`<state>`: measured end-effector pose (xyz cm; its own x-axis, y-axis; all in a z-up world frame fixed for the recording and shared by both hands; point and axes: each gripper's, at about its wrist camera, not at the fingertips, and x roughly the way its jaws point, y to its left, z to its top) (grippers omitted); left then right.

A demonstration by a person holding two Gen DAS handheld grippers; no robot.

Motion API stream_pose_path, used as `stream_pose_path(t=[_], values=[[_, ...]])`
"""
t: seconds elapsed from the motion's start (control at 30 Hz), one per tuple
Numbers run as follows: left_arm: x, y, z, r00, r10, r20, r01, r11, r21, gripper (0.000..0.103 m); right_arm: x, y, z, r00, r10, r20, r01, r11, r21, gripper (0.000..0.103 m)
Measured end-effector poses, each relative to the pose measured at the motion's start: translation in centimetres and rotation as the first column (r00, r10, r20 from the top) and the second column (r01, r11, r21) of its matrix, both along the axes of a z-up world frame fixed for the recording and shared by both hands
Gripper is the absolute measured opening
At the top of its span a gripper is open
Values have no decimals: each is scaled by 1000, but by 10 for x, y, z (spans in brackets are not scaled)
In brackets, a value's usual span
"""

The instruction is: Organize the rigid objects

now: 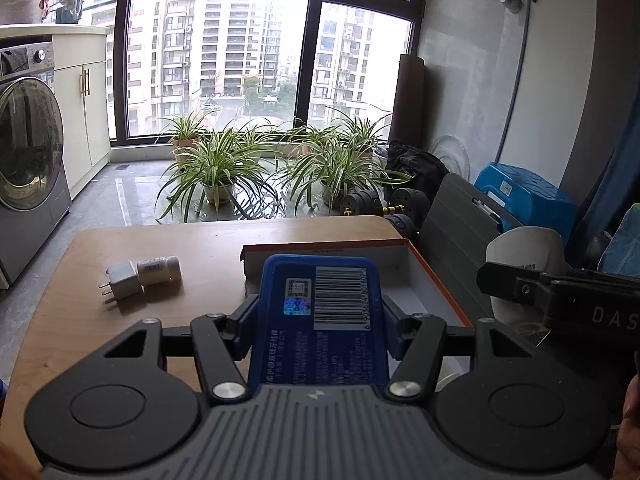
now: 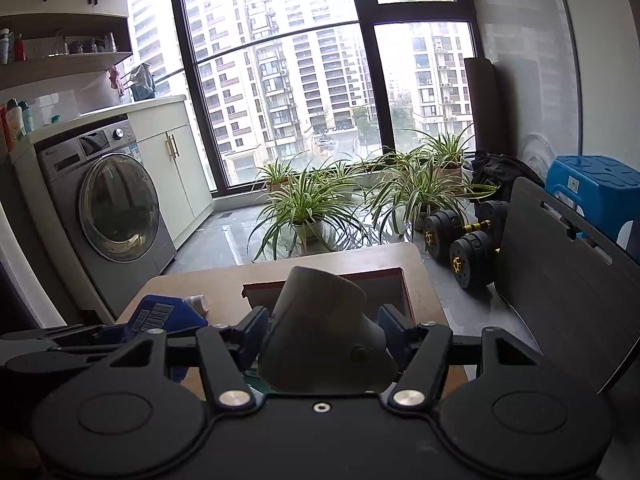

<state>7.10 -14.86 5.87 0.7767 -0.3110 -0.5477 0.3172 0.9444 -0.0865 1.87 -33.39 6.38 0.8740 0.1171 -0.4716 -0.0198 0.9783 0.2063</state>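
Both grippers are loaded over the open cardboard box (image 1: 404,264) at the table's far right, probably for dropping in: left gripper (image 1: 318,320) pinching a blue floss-pick box (image 1: 320,300), right gripper (image 2: 322,330) clamping a white mask (image 2: 320,320), while charger plug (image 1: 122,280) and small bottle (image 1: 158,270) wait far left.

Daylit window (image 1: 216,52), washing machine (image 1: 28,140), potted plants (image 1: 216,168), grey floor (image 1: 132,196).

A washing machine (image 2: 108,204) stands left, potted plants (image 2: 308,204) by the window, dumbbells (image 2: 464,248) (black) right.
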Motion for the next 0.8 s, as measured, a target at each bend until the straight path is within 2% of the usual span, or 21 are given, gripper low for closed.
stream_pose_path(t=[0.8], values=[[14,-2,-8,1000,-5,-23,5,1000,-1,62,23,1,-5,1000,1,-18,-2,1000,-9,74]])
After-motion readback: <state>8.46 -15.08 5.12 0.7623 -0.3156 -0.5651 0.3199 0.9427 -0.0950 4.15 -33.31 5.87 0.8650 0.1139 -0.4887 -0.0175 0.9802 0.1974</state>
